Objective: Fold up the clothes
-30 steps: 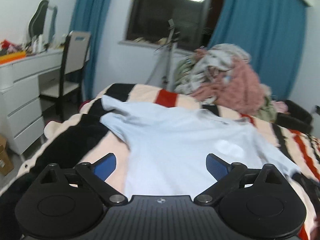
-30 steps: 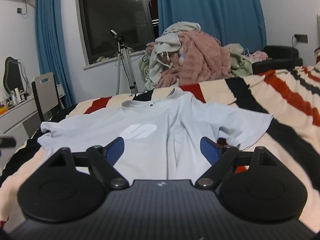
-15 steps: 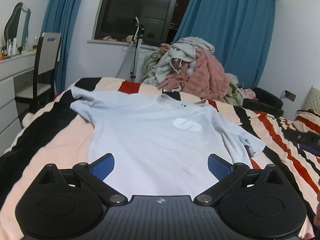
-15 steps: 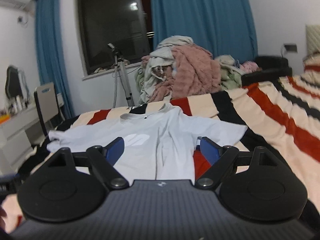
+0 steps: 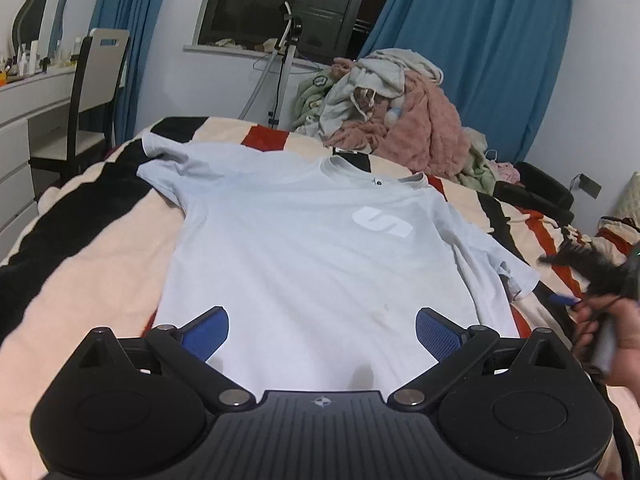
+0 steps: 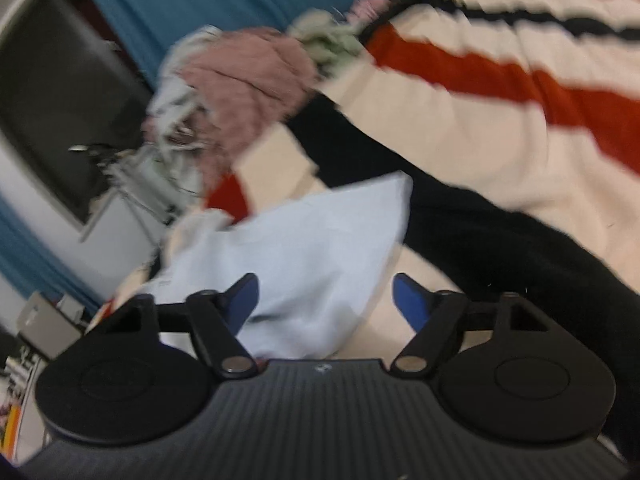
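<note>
- Left wrist view: a pale blue shirt (image 5: 312, 248) lies spread flat, front up, on the striped blanket (image 5: 92, 248) of the bed, collar toward the window, both sleeves out to the sides.
- The left gripper (image 5: 322, 330) hovers over the shirt's near hem; its fingers (image 5: 206, 332) stand wide apart with nothing between them but the cloth lying below, not pinched.
- Beyond the collar sits a clothes pile (image 5: 392, 116); a chair (image 5: 96, 96) stands at left.
- At the right edge a hand (image 5: 608, 340) carries the blurred right gripper (image 5: 576, 264) beside the shirt's right sleeve.
- Right wrist view: the picture is tilted and smeared.
- The right gripper (image 6: 324, 298) hangs over the sleeve (image 6: 304, 256); its fingers (image 6: 410, 300) are apart and closing, the sleeve's edge lying between them, not yet pressed.
- The blanket (image 6: 500, 120) fills the right side.
</note>
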{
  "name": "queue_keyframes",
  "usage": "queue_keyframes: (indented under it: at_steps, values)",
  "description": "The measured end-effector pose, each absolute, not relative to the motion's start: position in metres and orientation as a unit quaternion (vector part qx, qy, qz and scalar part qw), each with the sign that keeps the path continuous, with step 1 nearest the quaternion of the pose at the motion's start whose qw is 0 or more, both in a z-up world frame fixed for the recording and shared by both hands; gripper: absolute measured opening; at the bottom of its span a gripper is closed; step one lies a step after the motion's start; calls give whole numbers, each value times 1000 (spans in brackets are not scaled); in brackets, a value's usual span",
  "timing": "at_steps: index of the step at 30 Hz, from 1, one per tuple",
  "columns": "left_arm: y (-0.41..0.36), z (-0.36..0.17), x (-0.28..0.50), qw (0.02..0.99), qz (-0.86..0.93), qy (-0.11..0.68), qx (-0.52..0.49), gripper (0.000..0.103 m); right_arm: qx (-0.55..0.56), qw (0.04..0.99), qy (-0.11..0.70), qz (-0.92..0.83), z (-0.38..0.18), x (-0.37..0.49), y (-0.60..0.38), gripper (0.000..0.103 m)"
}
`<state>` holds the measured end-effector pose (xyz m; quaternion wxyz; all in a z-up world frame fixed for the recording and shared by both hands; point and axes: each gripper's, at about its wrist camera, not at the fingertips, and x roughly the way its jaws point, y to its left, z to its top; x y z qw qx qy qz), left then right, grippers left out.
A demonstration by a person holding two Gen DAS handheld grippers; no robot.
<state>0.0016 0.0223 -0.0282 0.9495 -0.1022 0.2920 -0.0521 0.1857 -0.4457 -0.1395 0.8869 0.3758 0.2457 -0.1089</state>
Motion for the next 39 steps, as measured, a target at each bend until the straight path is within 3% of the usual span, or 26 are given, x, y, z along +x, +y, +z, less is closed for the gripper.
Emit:
queue_keyframes:
  at_steps: [6,8,9,10,16,20,23,24,25,26,27,33,39]
  values:
    - [22,-40,22,942,-52,309,-122,101,332,913,219,-94,-177,241,-463,73]
    - [20,-44,27,941,-57,310,-122,101,315,920,217,-86,-173,263,-466,49]
    - [18,-46,30,941,-58,311,-120,101,299,923,225,-85,-172,274,-466,19]
    - [18,-48,33,941,-56,313,-119,101,268,929,239,-90,-168,284,-464,5]
    - [21,-56,53,931,-57,331,-140,101,128,956,226,-133,-123,330,-493,5]
    - [16,-62,61,931,-60,336,-131,101,46,954,240,-174,-122,360,-514,5]
    - [10,-67,68,931,-60,342,-117,101,45,953,248,-167,-134,365,-522,9]
    - [8,-68,69,931,-59,343,-112,101,45,953,252,-161,-136,365,-521,17]
    - [7,-69,70,931,-60,343,-109,101,44,953,257,-157,-138,364,-520,43]
    - [5,-68,70,931,-62,342,-108,101,38,952,260,-155,-138,361,-516,59]
    - [4,-67,70,932,-64,340,-107,101,35,954,254,-155,-135,354,-512,81]
    - [3,-60,63,929,-94,340,-115,101,35,969,206,-129,-81,282,-477,85]
    - [7,-48,42,925,-119,337,-131,101,69,981,174,-53,-12,157,-405,85]
